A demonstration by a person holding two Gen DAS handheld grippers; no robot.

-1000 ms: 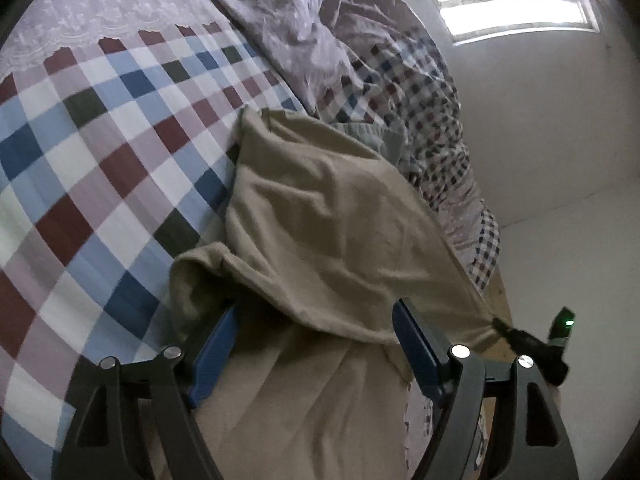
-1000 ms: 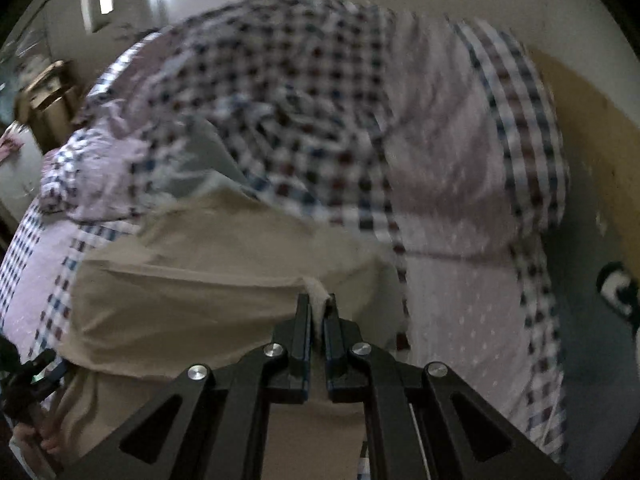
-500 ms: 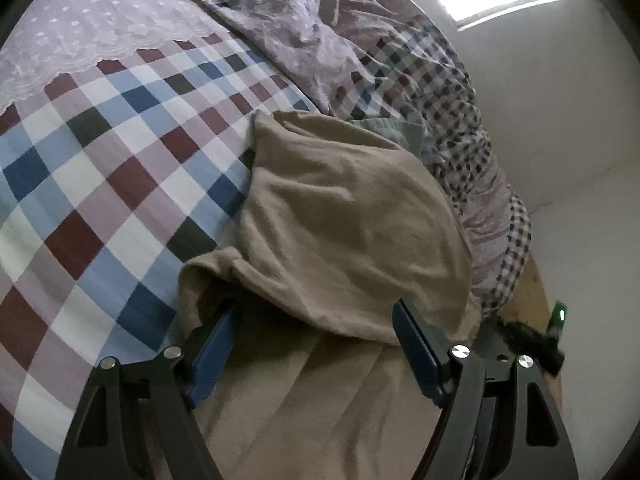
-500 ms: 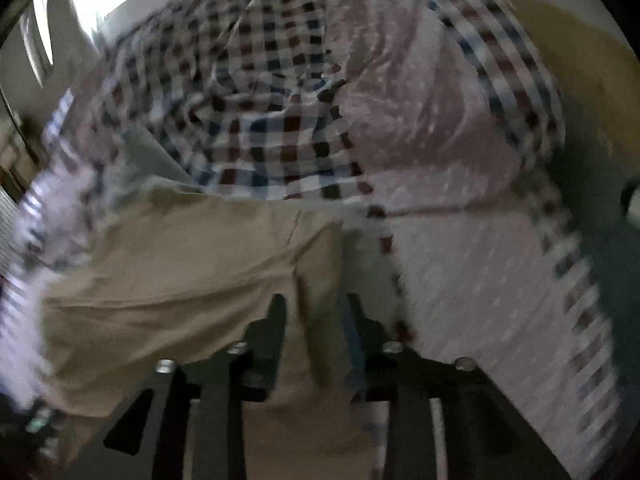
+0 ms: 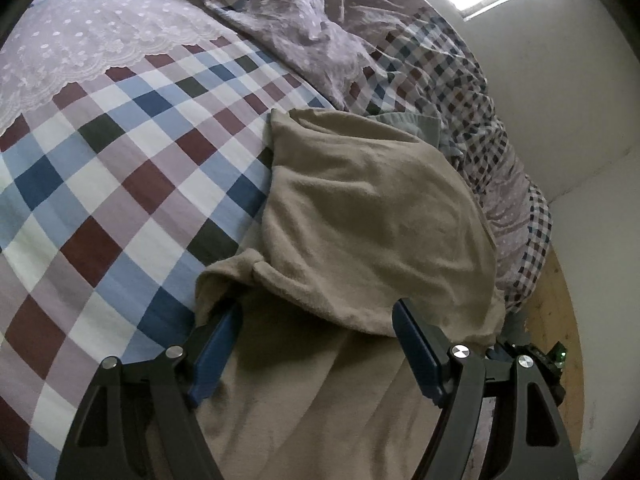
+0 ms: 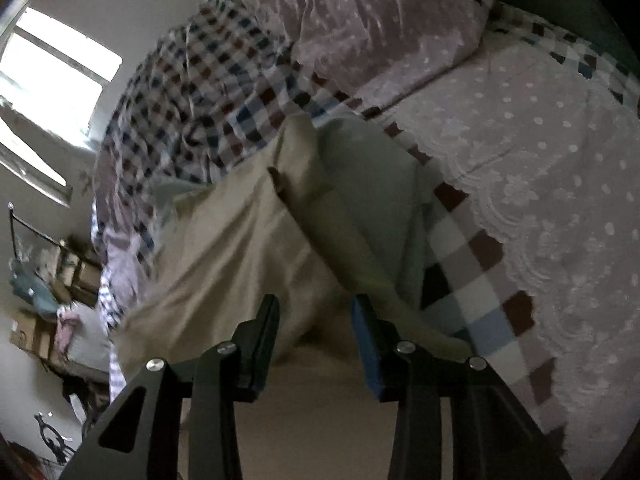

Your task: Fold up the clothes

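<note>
A beige fleece garment (image 5: 360, 216) lies folded over on the checked bedsheet (image 5: 100, 184), its upper layer doubled back over the lower one. My left gripper (image 5: 316, 328) stands open just above the fold's near edge, holding nothing. In the right wrist view the same beige garment (image 6: 224, 248) spreads below and ahead. My right gripper (image 6: 316, 320) is open, its blue-padded fingers apart over the cloth with nothing pinched. A pale green cloth (image 6: 368, 168) lies partly under the beige garment's far side.
A crumpled checked and dotted duvet (image 5: 400, 48) is heaped along the far side of the bed by the wall. A lilac lace-edged cover (image 6: 540, 152) lies at the bed's head. Wooden floor (image 5: 556, 320) shows past the bed edge. Boxes and clutter (image 6: 48, 288) stand beside the window.
My right gripper let go of the beige garment's edge and opened, then swung round to the right. The folded layer settled flat. My left gripper stayed open and shifted slightly.
</note>
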